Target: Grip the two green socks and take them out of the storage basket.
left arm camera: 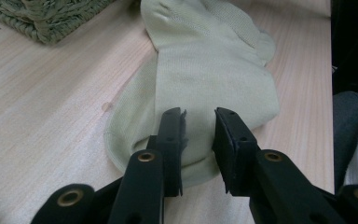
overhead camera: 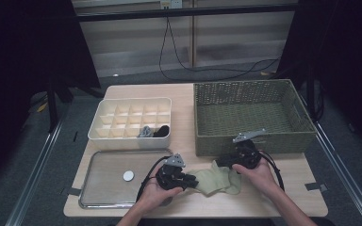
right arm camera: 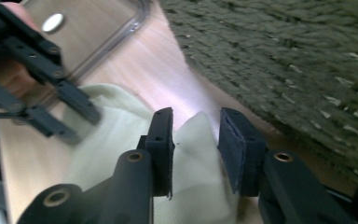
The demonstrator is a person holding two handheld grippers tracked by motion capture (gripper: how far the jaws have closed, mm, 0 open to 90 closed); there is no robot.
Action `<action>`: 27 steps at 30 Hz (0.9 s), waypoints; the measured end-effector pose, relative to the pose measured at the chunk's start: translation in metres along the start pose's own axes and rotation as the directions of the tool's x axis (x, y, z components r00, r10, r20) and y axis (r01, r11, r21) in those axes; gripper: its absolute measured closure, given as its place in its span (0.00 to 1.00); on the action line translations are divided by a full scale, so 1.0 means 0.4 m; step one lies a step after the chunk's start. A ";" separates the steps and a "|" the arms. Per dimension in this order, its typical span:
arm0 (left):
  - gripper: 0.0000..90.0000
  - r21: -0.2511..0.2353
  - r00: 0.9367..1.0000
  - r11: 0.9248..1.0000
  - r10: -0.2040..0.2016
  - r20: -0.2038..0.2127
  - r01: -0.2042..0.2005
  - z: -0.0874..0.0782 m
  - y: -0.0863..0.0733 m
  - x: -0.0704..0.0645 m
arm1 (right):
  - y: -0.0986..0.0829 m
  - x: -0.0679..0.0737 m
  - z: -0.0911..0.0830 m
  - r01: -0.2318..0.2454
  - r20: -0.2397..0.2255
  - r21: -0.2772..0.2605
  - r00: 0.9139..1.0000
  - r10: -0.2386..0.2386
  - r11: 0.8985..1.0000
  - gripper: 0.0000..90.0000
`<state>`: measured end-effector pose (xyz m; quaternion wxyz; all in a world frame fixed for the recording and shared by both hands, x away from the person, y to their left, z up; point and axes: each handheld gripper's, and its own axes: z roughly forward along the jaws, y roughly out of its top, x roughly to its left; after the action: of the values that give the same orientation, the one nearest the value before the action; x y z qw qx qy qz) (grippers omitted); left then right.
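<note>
A pale green sock (overhead camera: 219, 181) lies flat on the wooden table between my two grippers. My left gripper (overhead camera: 192, 181) is at the sock's left end. In the left gripper view its jaws (left arm camera: 199, 128) stand open, straddling the edge of the sock (left arm camera: 214, 70). My right gripper (overhead camera: 218, 164) is at the sock's far right corner. In the right gripper view it (right arm camera: 196, 128) is open, with a raised end of the sock (right arm camera: 116, 135) between the jaws. That view also has the left gripper (right arm camera: 81, 125) farther off on the sock.
A green wicker basket (overhead camera: 250, 143) stands just behind the right gripper. A white compartment box (overhead camera: 132, 141) holds a grey sock (overhead camera: 145, 131) and a black sock (overhead camera: 162, 130). A clear tray (overhead camera: 108, 165) with a white disc (overhead camera: 128, 176) lies left of the left gripper.
</note>
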<state>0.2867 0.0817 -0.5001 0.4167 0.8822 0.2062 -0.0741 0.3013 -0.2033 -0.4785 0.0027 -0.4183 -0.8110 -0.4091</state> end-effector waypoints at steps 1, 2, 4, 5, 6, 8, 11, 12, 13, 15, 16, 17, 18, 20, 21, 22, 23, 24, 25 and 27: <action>0.80 0.000 1.000 1.000 0.000 0.000 0.000 0.000 0.000 0.000 | 0.001 -0.003 0.006 -0.002 0.006 0.003 1.000 0.002 1.000 0.72; 0.80 -0.001 1.000 1.000 0.000 0.002 0.000 0.001 0.000 -0.001 | 0.002 -0.007 0.011 0.000 0.004 0.007 1.000 0.000 1.000 0.72; 0.80 0.000 1.000 1.000 0.000 0.003 0.000 0.001 -0.001 -0.001 | 0.001 -0.012 0.019 0.002 0.002 0.016 1.000 -0.002 1.000 0.71; 0.80 -0.001 1.000 1.000 -0.002 0.008 0.002 0.001 -0.001 -0.001 | 0.000 -0.014 0.023 -0.002 -0.005 0.019 1.000 0.003 1.000 0.70; 0.80 -0.003 1.000 1.000 -0.004 0.009 0.004 0.002 -0.001 -0.001 | -0.001 -0.017 0.026 -0.006 -0.022 0.024 1.000 0.006 1.000 0.70; 0.80 0.000 1.000 1.000 0.001 0.009 -0.001 0.001 -0.001 0.000 | -0.002 -0.020 0.034 -0.006 -0.032 0.033 0.999 0.007 0.999 0.68; 0.80 0.002 1.000 1.000 0.007 0.005 -0.007 0.002 -0.001 -0.002 | -0.004 -0.021 0.043 -0.022 -0.076 0.035 0.997 0.025 0.999 0.73; 0.80 0.002 1.000 1.000 0.009 0.005 -0.009 0.002 -0.001 -0.003 | -0.004 -0.020 0.045 -0.020 -0.083 0.036 0.996 0.023 0.999 0.77; 0.80 0.005 1.000 1.000 0.010 0.006 -0.010 0.002 -0.001 -0.004 | -0.003 -0.020 0.045 -0.015 -0.086 0.034 0.996 0.018 0.999 0.79; 0.80 0.002 1.000 1.000 0.005 0.009 -0.005 0.002 -0.002 -0.005 | -0.002 -0.021 0.041 -0.027 -0.111 0.020 0.993 0.029 0.999 0.84; 0.80 0.002 1.000 1.000 0.005 0.009 -0.005 0.002 -0.002 -0.005 | -0.001 -0.022 0.037 -0.027 -0.126 0.013 0.992 0.028 1.000 0.88; 0.80 0.002 1.000 1.000 0.005 0.009 -0.005 0.002 -0.002 -0.005 | -0.001 -0.022 0.037 -0.027 -0.126 0.013 0.992 0.028 1.000 0.88; 0.80 0.008 1.000 1.000 0.015 0.005 -0.015 0.000 -0.001 -0.005 | 0.000 -0.024 0.030 -0.030 -0.142 0.002 0.989 0.030 1.000 0.94; 0.80 0.006 1.000 1.000 0.015 0.006 -0.016 0.000 -0.001 -0.005 | 0.001 -0.024 0.026 -0.031 -0.147 -0.003 0.989 0.030 1.000 0.96; 0.79 0.012 1.000 1.000 0.017 0.008 -0.017 -0.003 0.001 -0.006 | 0.003 -0.023 0.016 -0.043 -0.160 -0.014 0.986 0.040 0.999 0.98; 0.79 0.012 1.000 1.000 0.017 0.008 -0.017 -0.003 0.001 -0.006 | 0.005 -0.023 0.011 -0.042 -0.164 -0.022 0.986 0.038 0.999 0.98; 0.79 0.010 1.000 1.000 0.020 0.015 -0.020 -0.002 0.001 -0.008 | 0.005 -0.023 0.011 -0.042 -0.164 -0.022 0.986 0.038 0.999 0.98; 0.82 0.002 1.000 1.000 0.012 0.022 -0.012 -0.003 0.003 -0.010 | 0.010 -0.020 -0.001 -0.043 -0.161 -0.033 0.986 0.037 0.999 0.99; 0.82 -0.009 0.999 1.000 -0.005 0.041 0.006 -0.005 0.006 -0.013 | 0.010 -0.020 -0.001 -0.043 -0.161 -0.033 0.986 0.037 0.999 0.99; 0.85 -0.033 0.998 0.999 0.011 0.055 -0.009 -0.008 0.021 -0.030 | 0.016 -0.016 -0.012 -0.045 -0.163 -0.051 0.986 0.036 0.998 0.99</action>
<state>0.2795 0.0757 -0.4884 0.4372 0.8739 0.1912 -0.0930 0.3082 -0.2088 -0.4734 0.0657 -0.3999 -0.7879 -0.4636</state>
